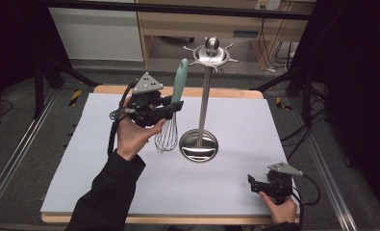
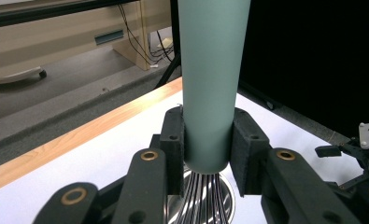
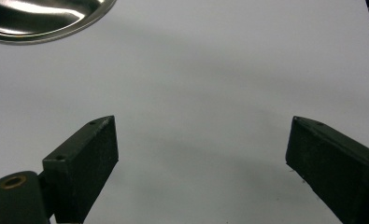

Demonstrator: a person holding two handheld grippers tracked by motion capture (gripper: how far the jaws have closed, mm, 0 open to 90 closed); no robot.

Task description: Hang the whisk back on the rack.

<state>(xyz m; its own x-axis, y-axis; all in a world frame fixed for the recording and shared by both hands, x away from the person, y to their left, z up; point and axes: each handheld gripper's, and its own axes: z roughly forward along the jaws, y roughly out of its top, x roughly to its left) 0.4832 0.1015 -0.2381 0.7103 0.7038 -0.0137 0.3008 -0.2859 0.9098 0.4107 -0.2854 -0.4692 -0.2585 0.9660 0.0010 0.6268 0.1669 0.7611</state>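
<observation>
Left gripper (image 1: 171, 109) clamps the whisk (image 1: 172, 108) by the bottom of its pale teal handle, wire loops hanging below the jaws; the handle's top is cut off in the left gripper view. Just beside it stands a steel utensil stand (image 1: 203, 94). Right gripper (image 1: 256, 183) rests open, well apart, on the white tabletop (image 1: 226, 120).

I worked in what looked like a lab or recording studio, not a home. My table (image 1: 130, 192) had a wooden edge and a white sheet (image 1: 226, 125) over it. Black curtains (image 1: 356, 72) hung at both sides, metal rails (image 1: 14, 159) ran along the grey carpet (image 1: 57, 125), and cables (image 1: 264, 48) trailed by a pale wooden bench (image 1: 178, 24) behind.
</observation>
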